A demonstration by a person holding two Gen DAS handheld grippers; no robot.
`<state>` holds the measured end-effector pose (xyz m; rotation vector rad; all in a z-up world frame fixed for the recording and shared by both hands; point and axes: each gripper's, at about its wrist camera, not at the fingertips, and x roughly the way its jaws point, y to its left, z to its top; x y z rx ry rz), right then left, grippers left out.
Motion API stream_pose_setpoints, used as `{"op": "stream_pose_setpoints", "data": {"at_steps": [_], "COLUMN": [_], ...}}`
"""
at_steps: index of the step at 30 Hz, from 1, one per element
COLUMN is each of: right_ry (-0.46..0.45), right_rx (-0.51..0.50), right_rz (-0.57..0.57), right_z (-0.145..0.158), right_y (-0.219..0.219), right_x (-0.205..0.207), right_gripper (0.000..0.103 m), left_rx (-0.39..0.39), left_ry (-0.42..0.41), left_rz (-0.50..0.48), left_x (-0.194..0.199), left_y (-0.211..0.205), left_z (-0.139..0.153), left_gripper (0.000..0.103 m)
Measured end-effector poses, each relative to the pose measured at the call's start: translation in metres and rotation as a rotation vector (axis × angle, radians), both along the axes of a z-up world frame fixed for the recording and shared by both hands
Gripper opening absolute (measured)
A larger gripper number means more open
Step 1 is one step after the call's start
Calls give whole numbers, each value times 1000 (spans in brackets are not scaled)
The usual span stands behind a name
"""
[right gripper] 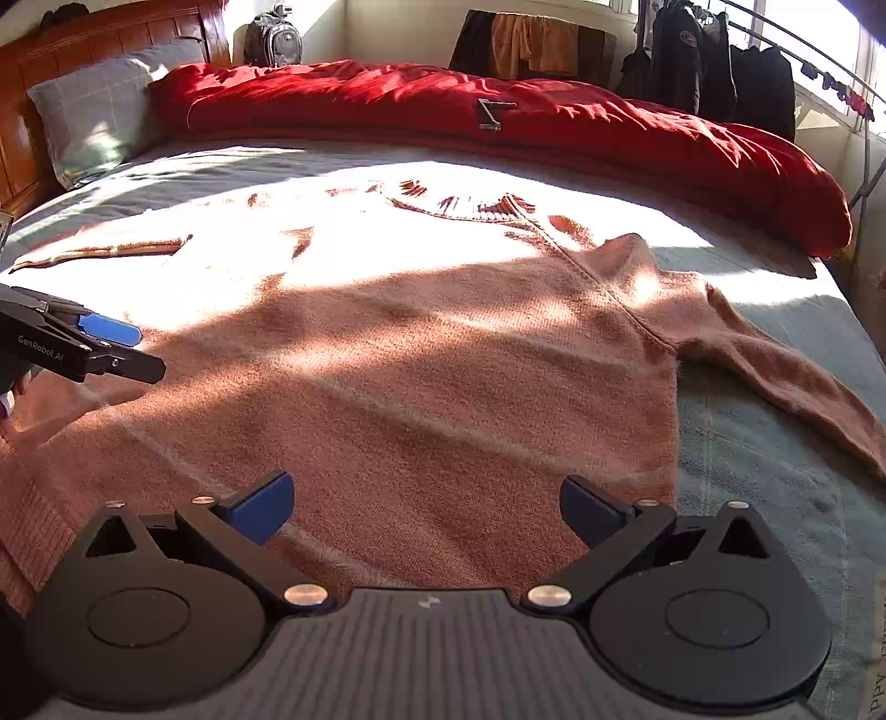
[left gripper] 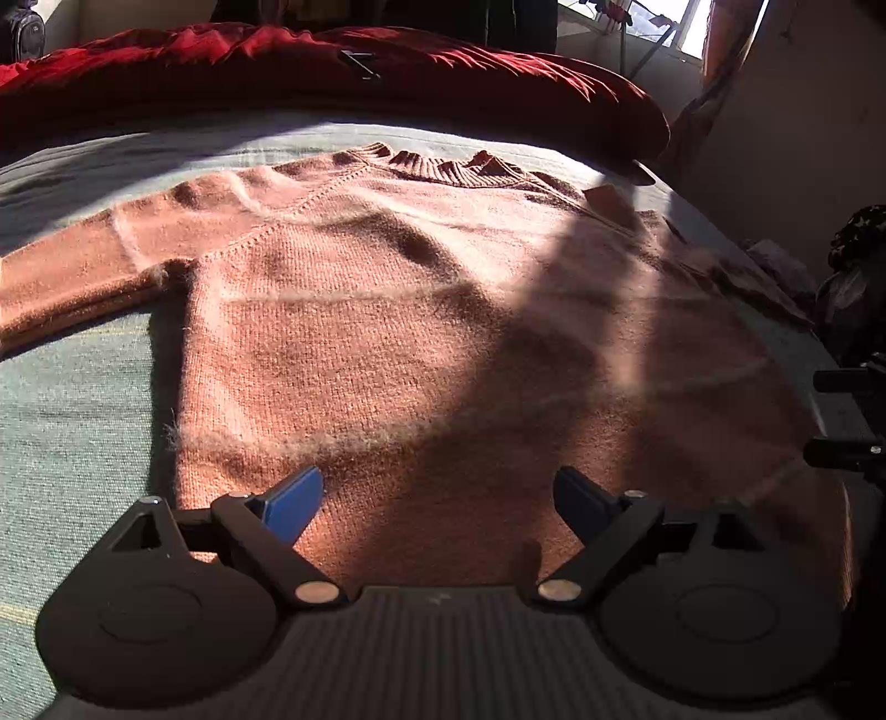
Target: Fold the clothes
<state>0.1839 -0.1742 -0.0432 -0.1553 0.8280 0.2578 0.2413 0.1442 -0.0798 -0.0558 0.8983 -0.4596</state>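
A pink-orange sweater (right gripper: 421, 354), lying flat on the bed (right gripper: 775, 498), right under and ahead of both tools. Neck (right gripper: 459, 205) pointing away from the tools, bottom edge nearest them, so the long way running straight out ahead. One sleeve (right gripper: 797, 376) stretched out to the right of the right tool (right gripper: 426, 507), sloping back toward it. Other sleeve (left gripper: 72, 277) stretched out to the left of the left tool (left gripper: 437, 501).

Left tool spread wide, blue pads (left gripper: 293, 504) apart, nothing between them, hanging over the lower part of the sweater. Right tool spread wide too, empty, over the lower part of the sweater as well. In the right tool's view, the left tool (right gripper: 111, 346) poking in from the left edge, over the sweater.

Bed covered with a pale green-grey sheet. Past the sweater's neck, a big red quilt (right gripper: 498, 122) bunched across the far side. A grey pillow (right gripper: 99, 122) and a wooden headboard (right gripper: 111, 39) far off to the left. A backpack (right gripper: 274, 39) behind the quilt. Dark clothes (right gripper: 714, 72) hanging on a rack by a bright window, far right. Sun and shadow patches all over the sweater.
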Motion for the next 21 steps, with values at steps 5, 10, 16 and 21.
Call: {"op": "stream_pose_setpoints", "data": {"at_steps": [5,10,16,21], "right_ry": [-15,-20,-43,-56], "right_rx": [-11,-1,5,28], "right_rz": [-129,-228,-280,-277], "right_z": [10,16,22,25], "right_y": [-20,-36,-45,-41], "right_x": [-17,-38,-57,-44], "right_gripper": [103,103,103,103], "left_rx": [36,41,54,37], "left_ry": [13,37,39,37], "left_rz": [-3,11,29,40], "left_x": [6,18,22,20], "left_y": [-6,-9,-12,-6], "left_z": [0,1,3,2], "left_gripper": [91,91,91,91]}}
